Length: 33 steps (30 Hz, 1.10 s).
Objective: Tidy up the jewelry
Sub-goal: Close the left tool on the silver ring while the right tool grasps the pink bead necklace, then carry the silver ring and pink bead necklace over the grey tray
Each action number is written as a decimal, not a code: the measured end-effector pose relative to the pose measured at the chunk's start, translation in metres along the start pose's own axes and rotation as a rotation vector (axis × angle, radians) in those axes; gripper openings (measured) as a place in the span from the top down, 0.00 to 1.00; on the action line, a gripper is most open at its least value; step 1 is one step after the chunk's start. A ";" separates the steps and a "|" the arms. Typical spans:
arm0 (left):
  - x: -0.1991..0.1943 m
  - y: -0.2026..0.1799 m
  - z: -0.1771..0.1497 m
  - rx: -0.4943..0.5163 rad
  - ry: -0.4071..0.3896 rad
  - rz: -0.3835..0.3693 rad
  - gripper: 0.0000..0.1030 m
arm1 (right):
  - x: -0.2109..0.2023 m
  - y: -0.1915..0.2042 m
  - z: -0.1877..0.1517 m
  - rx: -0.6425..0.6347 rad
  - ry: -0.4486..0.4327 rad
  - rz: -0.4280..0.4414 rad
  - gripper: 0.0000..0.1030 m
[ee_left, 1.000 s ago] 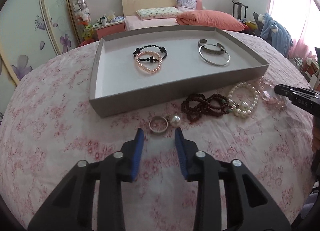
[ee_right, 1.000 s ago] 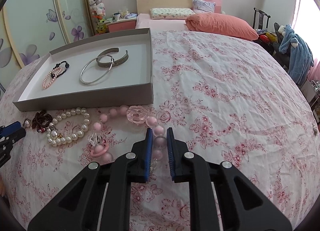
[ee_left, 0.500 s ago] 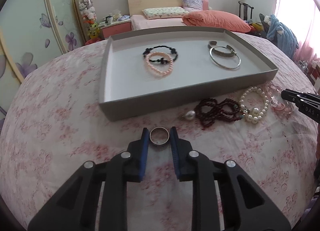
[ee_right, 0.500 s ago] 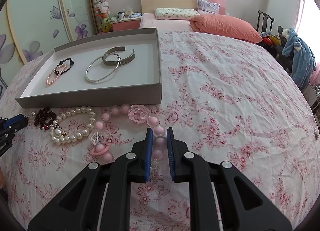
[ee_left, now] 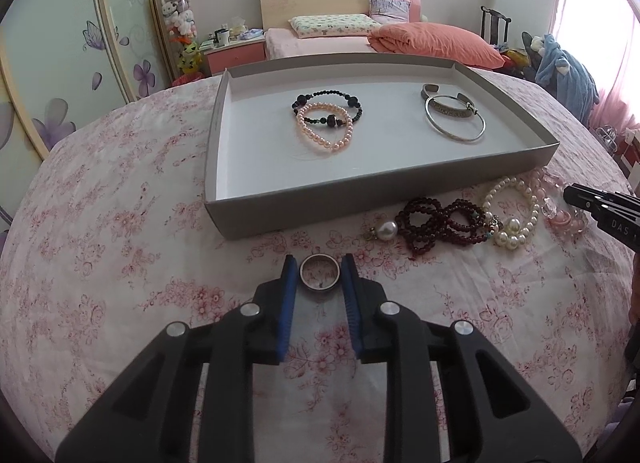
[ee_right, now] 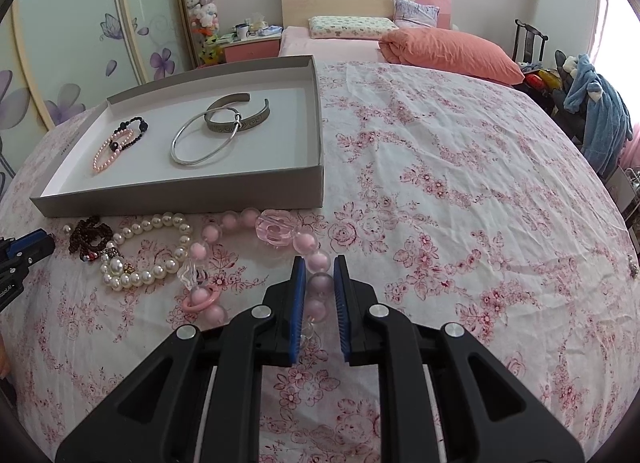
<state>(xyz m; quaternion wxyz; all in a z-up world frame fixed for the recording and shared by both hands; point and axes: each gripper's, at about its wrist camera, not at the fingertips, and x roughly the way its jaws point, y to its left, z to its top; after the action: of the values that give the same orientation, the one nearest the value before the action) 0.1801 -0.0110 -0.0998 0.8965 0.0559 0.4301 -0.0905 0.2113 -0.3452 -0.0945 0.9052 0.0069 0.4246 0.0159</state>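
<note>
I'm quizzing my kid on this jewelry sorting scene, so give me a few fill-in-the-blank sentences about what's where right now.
1. The left tongs are closed around a metal ____.
2. The right tongs grip a string of big ____ beads.
3. The grey tray already holds ____ bracelets.
4. The white pearl bracelet lies ____ the tray, on the floral sheet.

Missing words: ring; pink; four; outside
</note>
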 end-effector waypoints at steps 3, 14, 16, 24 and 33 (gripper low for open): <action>0.000 0.000 0.000 0.000 0.000 0.000 0.77 | 0.000 0.000 0.000 0.000 0.000 0.001 0.84; -0.009 0.010 -0.004 -0.065 -0.026 0.000 0.79 | -0.018 -0.002 -0.001 0.043 -0.069 0.079 0.87; -0.016 0.013 -0.007 -0.078 -0.048 0.005 0.79 | -0.032 -0.001 0.001 0.054 -0.121 0.117 0.87; -0.051 0.013 -0.011 -0.096 -0.178 0.027 0.79 | -0.065 0.016 0.009 0.088 -0.251 0.250 0.87; -0.083 -0.005 -0.013 -0.075 -0.307 0.061 0.79 | -0.079 0.034 0.005 0.107 -0.314 0.293 0.87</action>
<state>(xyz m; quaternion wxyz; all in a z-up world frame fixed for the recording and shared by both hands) 0.1184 -0.0038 -0.0436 0.9555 0.0210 0.2891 -0.0548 0.1642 -0.3144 -0.0300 0.9466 0.1190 0.2732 0.1233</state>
